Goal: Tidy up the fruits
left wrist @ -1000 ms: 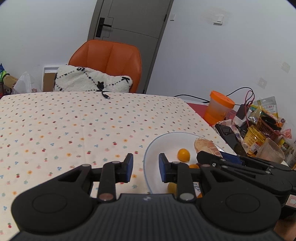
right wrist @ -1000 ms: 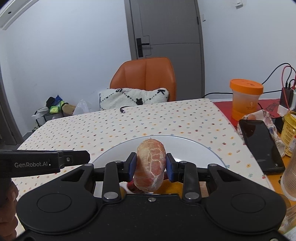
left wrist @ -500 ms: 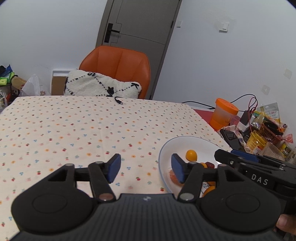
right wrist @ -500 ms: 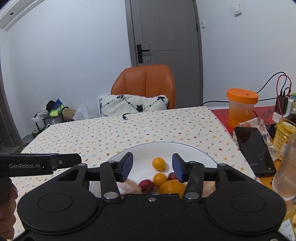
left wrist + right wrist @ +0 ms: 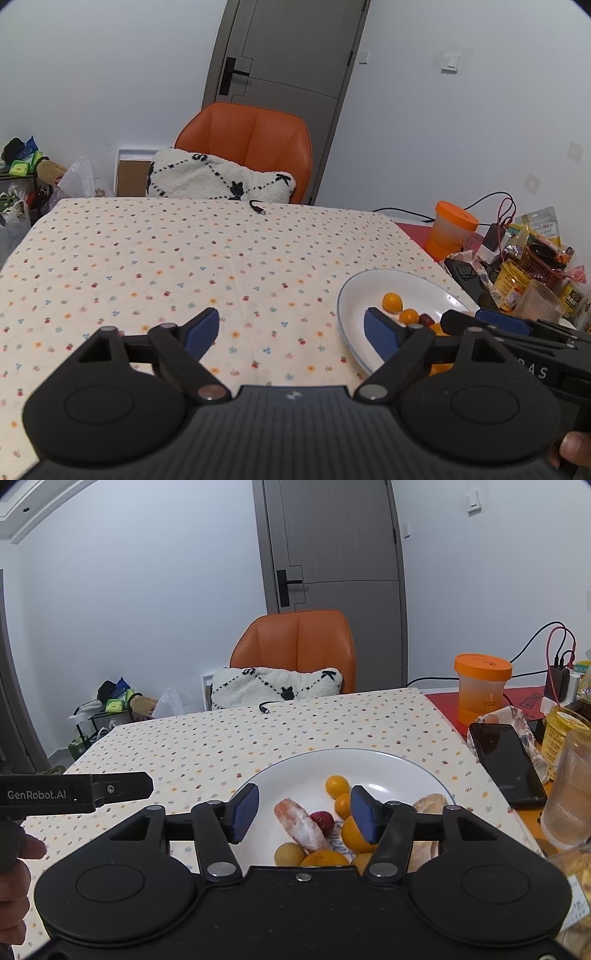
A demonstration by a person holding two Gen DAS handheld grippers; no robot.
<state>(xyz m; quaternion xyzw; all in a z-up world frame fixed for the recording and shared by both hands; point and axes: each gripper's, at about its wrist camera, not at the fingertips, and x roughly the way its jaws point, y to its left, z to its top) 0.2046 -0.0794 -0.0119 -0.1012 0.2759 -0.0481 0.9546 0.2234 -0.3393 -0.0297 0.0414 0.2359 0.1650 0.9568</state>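
Right gripper [image 5: 302, 814] (spread wide, empty) hovers over plate [image 5: 413, 766]; left gripper [image 5: 291, 332] likewise.

My left wrist view looks low across the table [image 5: 184, 258], plate [image 5: 347, 295] at three o'clock; my right sits close over that plate [image 5: 295, 771].

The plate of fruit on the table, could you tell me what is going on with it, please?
A person holds a hand-held gripper in each hand and is sorting fruit onto the white plate. The right hand-held gripper is open above the plate, with a peeled pink segment lying between its fingers among small oranges and a red fruit. The left hand-held gripper is open and empty over the tablecloth, beside the plate.
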